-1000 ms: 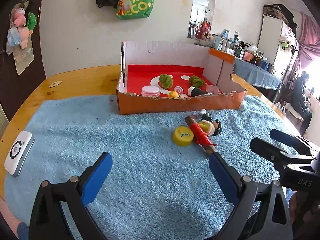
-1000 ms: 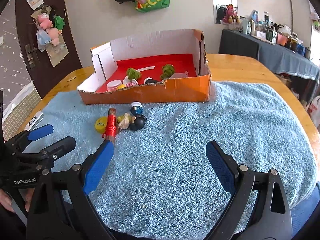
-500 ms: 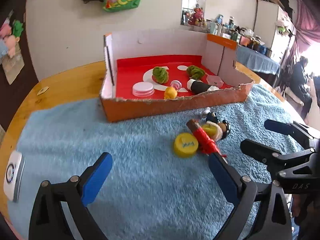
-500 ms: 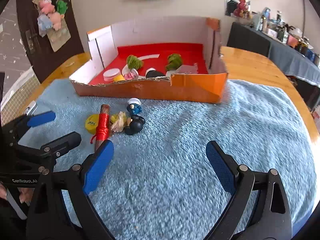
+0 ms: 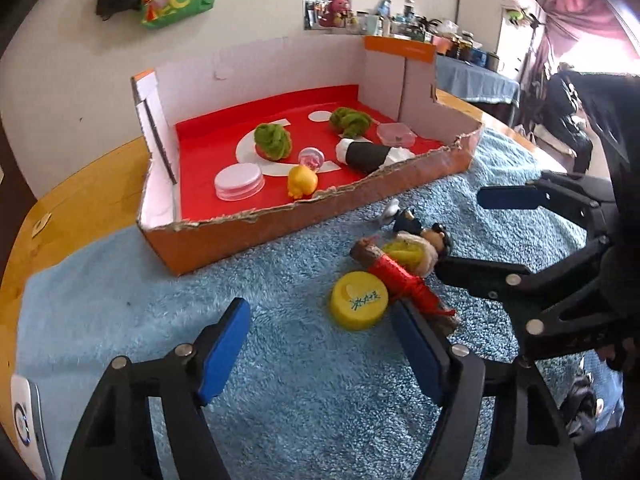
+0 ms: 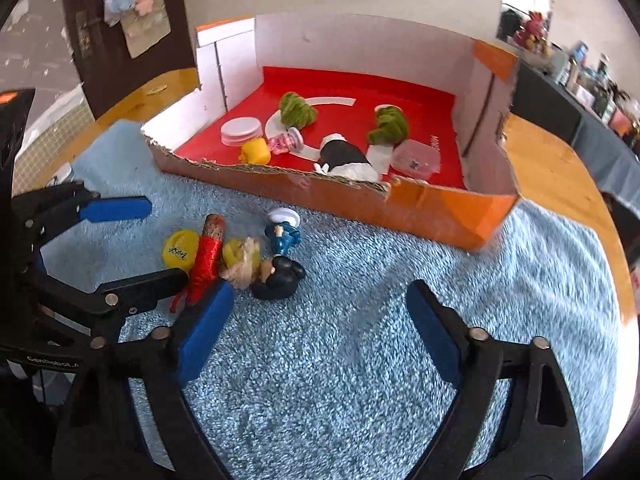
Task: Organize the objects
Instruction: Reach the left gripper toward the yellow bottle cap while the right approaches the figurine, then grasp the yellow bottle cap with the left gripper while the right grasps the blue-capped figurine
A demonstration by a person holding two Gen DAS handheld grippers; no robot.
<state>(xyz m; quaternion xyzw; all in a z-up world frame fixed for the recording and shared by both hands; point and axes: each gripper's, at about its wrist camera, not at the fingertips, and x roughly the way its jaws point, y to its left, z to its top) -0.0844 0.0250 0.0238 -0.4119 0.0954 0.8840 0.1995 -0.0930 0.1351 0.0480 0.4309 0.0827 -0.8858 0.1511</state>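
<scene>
On the blue towel (image 5: 140, 312) lie a yellow cap (image 5: 359, 300), a stick wrapped in red cord (image 5: 404, 284), a black-headed figurine (image 5: 434, 240) and a small blue figurine (image 6: 282, 234). My left gripper (image 5: 320, 344) is closing with only towel between its pads. The cap sits just ahead of its right fingertip, untouched. My right gripper (image 6: 318, 334) is closing too, over bare towel, and the black-headed figurine (image 6: 278, 276) lies just ahead of its left pad. In the left wrist view its tips (image 5: 494, 236) point at the toys from the right.
An orange cardboard box (image 5: 240, 236) with a red floor stands behind the toys, holding green wool balls, a yellow duck, lids and a black-and-white roll. A white device (image 5: 24, 420) lies at the towel's left edge. The wooden table (image 6: 560, 176) borders the towel.
Both grippers have moved in toward the toys and the box and rolled a little. The jaws of each stand narrower than before.
</scene>
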